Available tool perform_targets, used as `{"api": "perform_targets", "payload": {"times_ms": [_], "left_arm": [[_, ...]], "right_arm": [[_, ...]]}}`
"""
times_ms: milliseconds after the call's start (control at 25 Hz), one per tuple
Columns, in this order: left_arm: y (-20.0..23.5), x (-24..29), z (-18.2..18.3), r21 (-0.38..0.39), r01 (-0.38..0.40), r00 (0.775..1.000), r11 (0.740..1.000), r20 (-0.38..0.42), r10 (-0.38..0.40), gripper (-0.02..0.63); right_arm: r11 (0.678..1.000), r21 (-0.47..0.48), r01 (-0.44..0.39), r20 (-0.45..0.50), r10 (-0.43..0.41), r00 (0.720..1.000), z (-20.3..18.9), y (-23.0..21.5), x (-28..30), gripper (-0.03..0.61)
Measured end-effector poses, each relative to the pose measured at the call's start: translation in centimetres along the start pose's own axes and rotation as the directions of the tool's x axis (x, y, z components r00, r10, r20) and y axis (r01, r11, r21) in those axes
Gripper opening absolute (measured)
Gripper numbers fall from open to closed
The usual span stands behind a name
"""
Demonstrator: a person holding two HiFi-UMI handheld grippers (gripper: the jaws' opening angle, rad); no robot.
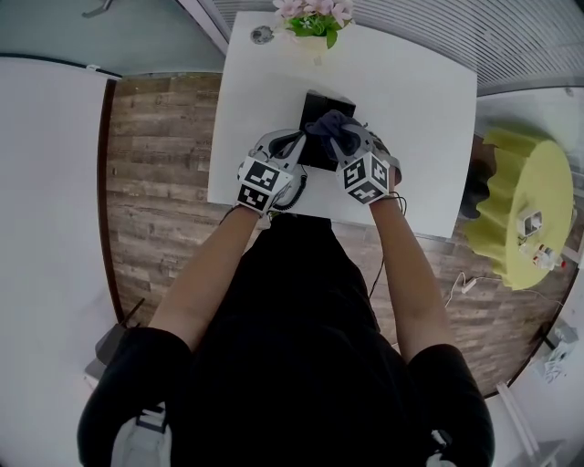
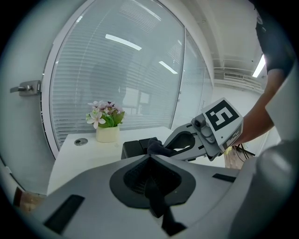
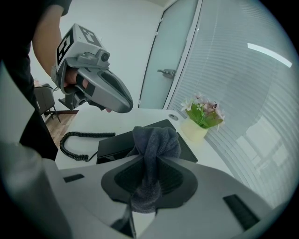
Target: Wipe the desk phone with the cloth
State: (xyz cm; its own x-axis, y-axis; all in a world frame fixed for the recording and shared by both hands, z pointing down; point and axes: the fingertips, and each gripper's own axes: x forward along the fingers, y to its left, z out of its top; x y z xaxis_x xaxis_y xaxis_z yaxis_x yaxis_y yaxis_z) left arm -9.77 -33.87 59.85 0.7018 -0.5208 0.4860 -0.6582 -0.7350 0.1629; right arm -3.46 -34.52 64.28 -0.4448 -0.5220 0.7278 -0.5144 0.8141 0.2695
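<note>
A black desk phone (image 1: 318, 114) (image 2: 134, 147) (image 3: 112, 143) lies on the white table (image 1: 420, 137). My right gripper (image 1: 339, 132) (image 3: 152, 156) is shut on a bunched dark grey cloth (image 1: 330, 125) (image 3: 155, 139) (image 2: 156, 145), which hangs over the phone's near part. Whether the cloth touches the phone, I cannot tell. My left gripper (image 1: 294, 141) (image 2: 150, 157) (image 3: 125, 105) hovers just left of the phone, above the table, with its jaws shut and nothing visibly between them. The phone's coiled cord (image 3: 74, 143) lies on the table below it.
A pot of pink flowers (image 1: 313, 23) (image 2: 107, 126) (image 3: 199, 122) stands at the table's far edge, beside a round cable port (image 1: 262, 35) (image 2: 81, 141). A glass wall with blinds lies beyond. A yellow round stool (image 1: 525, 210) stands to the right on the wooden floor.
</note>
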Motion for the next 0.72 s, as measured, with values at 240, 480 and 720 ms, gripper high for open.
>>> {"api": "perform_targets", "payload": {"times_ms": [240, 480, 720], "left_arm": [[-0.4, -0.3, -1.5, -0.008, 0.007, 1.000, 1.000, -0.014, -0.007, 0.009], [-1.0, -0.7, -2.5, -0.005, 0.020, 1.000, 1.000, -0.021, -0.020, 0.009], [-1.6, -1.3, -3.7, -0.007, 0.031, 0.999, 1.000, -0.036, -0.031, 0.009]], "right_arm": [[1.000, -0.007, -0.025, -0.020, 0.024, 1.000, -0.8, 2.4, 0.0, 0.092], [0.999, -0.009, -0.042, -0.040, 0.042, 0.998, -1.7, 4.7, -0.2, 0.092], [0.998, -0.007, -0.061, -0.060, 0.060, 0.996, -2.4, 6.6, -0.3, 0.092]]}}
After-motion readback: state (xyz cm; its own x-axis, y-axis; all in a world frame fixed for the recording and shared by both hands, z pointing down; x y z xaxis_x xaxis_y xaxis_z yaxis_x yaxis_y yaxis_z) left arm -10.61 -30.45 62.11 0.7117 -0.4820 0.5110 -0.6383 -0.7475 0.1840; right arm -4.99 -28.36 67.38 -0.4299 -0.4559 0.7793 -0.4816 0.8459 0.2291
